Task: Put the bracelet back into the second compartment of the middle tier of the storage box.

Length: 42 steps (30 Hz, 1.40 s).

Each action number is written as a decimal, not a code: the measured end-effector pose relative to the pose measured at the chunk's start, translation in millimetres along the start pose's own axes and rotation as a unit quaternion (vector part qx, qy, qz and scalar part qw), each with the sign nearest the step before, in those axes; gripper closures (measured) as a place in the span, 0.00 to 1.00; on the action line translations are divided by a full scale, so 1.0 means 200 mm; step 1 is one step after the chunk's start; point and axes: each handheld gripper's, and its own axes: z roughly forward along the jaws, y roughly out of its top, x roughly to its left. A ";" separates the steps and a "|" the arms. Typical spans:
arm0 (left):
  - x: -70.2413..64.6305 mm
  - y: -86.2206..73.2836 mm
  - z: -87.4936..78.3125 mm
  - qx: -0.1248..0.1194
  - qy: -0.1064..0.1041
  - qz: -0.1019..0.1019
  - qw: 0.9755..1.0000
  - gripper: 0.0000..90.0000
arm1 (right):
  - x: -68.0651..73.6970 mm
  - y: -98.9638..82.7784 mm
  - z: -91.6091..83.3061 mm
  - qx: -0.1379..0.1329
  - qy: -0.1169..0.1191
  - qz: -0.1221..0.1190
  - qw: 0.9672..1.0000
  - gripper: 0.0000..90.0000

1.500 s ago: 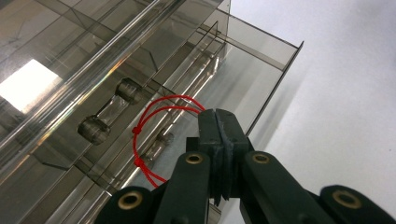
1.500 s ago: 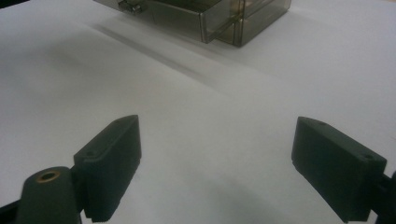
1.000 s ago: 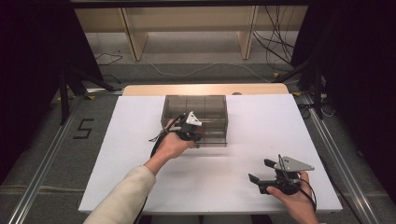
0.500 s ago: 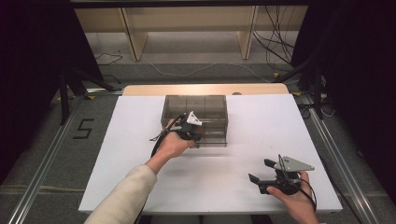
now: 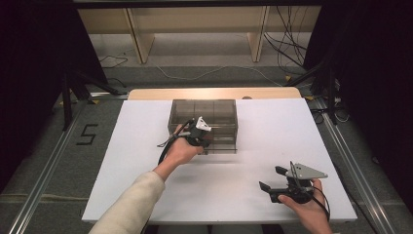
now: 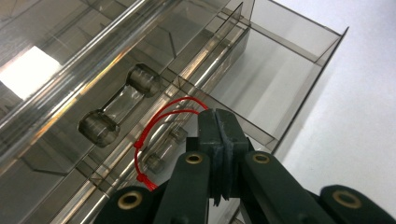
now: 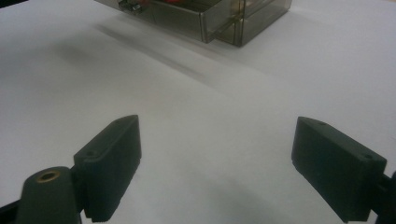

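Currently, scene: white tabletop [image 5: 146, 161] carrying one smoky clear drawer box [image 5: 214, 109], set toward the far edge, about midway between the left and right edges.
Drawer box: a drawer [image 6: 280, 79] stands pulled out toward the near edge; bar handles [image 6: 119, 105] show on the drawer fronts.
Red string [image 6: 161, 122]: a thin loop, knotted, lying against a drawer front by a handle; its far end runs into the clamped jaws.
Left hand-held gripper [image 5: 200, 135]: at the box's near face, jaws clenched tight on the red string, pads meeting.
Left hand [image 5: 182, 151]: pale sleeve reaching in from the near edge.
Right hand-held gripper [image 5: 272, 179]: near the near-right corner of the tabletop, well apart from the box, jaws spread wide with bare tabletop between them, grasping nothing.
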 end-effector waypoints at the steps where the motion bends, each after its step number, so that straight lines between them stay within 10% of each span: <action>1: 0.00 0.00 0.00 0.001 0.000 0.000 1.000 1.00 | 0.00 0.00 0.00 0.000 0.000 0.000 1.000 0.19; 42: -0.01 -0.02 0.00 -0.004 0.004 -0.006 1.000 0.93 | 0.00 0.00 0.00 0.002 -0.002 0.003 1.000 0.19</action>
